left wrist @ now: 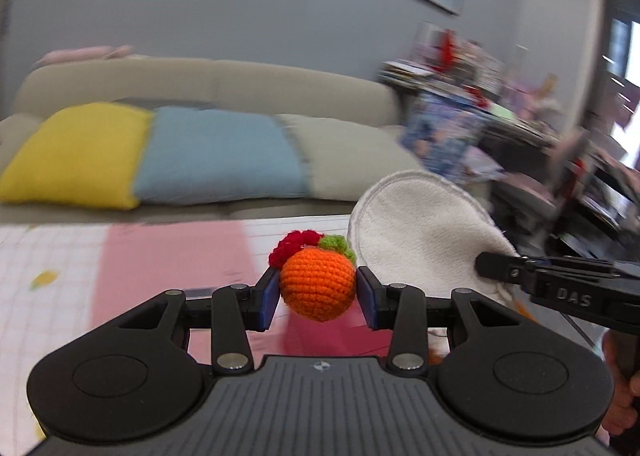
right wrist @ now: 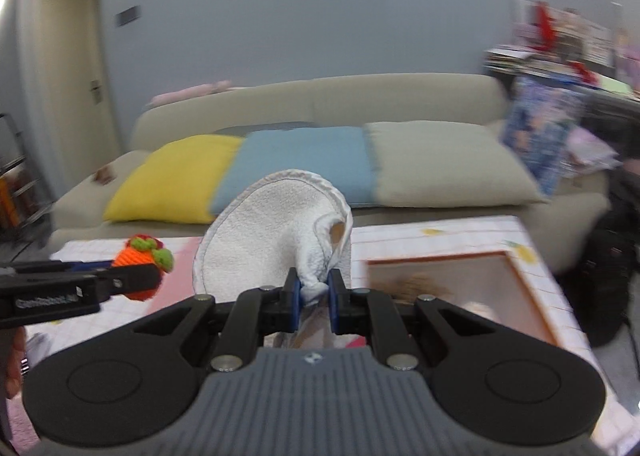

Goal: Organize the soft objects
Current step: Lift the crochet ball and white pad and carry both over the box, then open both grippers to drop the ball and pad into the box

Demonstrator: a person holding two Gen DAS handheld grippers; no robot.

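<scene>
Tongs first, from the left wrist view: the left tongs (left wrist: 318, 290) are clamped on a crocheted orange (left wrist: 318, 284), blue pads pressing it from both sides, and it's up in the air above the counter (left wrist: 60, 264). A green leaf and a red knitted bit sit on top of the ball. Below it, a pink mat (left wrist: 172, 268) lies across the counter's checked cloth. Off to the right hangs a white towel (left wrist: 420, 240), with the right tongs (left wrist: 486, 268) reaching in from the right edge of the view, their tip against the towel's lower side. Behind the counter runs a beige sofa (left wrist: 224, 83) carrying a long pillow (left wrist: 168, 155) in yellow, blue and grey.

Over to the right wrist view: the right tongs (right wrist: 314, 290) are pinched tight on a bunched corner of the white towel (right wrist: 272, 232), which stands up above them, clear of the counter (right wrist: 440, 236). On the left, the left tongs (right wrist: 132, 280) come in side-on with the crocheted orange (right wrist: 140, 272) gripped at their tip, just beside the towel. Near the counter's right edge sits a tray (right wrist: 520, 276) with an orange rim; what's inside is too blurred to tell.
</scene>
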